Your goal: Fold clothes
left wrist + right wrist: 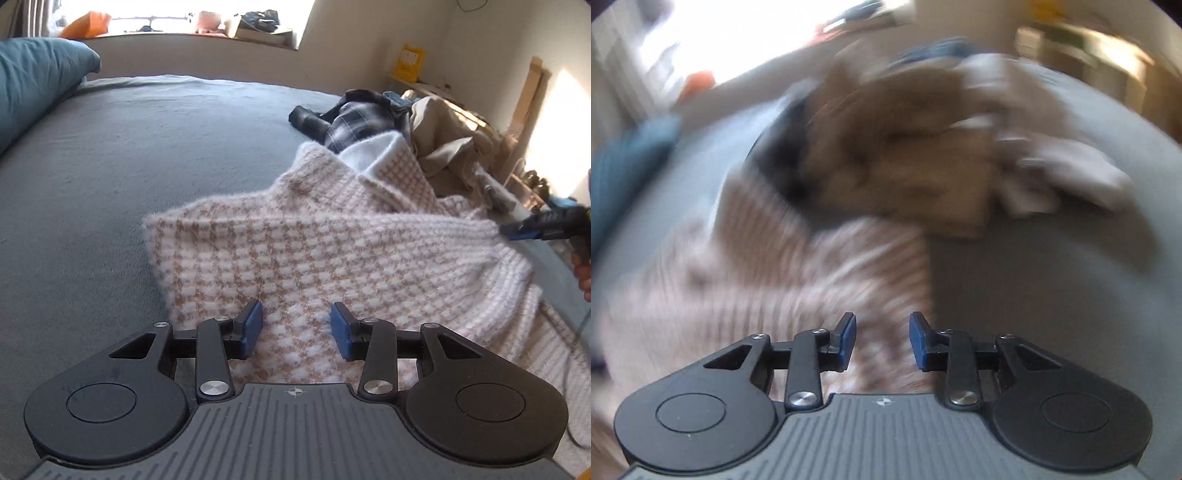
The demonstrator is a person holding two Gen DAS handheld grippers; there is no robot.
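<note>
A pink-and-tan checked knit sweater [332, 240] lies spread on the grey bed [129, 147]. My left gripper [295, 328] hovers low over its near part with jaws apart. The knit runs flat between and under the blue pads [253, 325], unpinched. At the right edge, my right gripper [517, 230] has the sweater's ribbed edge drawn up to its tips in a tent shape. The right wrist view is blurred. There my right gripper [882, 339] stands with its jaws partly apart and the sweater [757, 277] fills the gap between them.
A pile of other clothes [443, 140], plaid, tan and white, sits behind the sweater and shows as a blurred heap [905, 158]. A teal pillow [33, 85] lies far left. A hand [583, 273] holds the right gripper. Shelves line the right wall.
</note>
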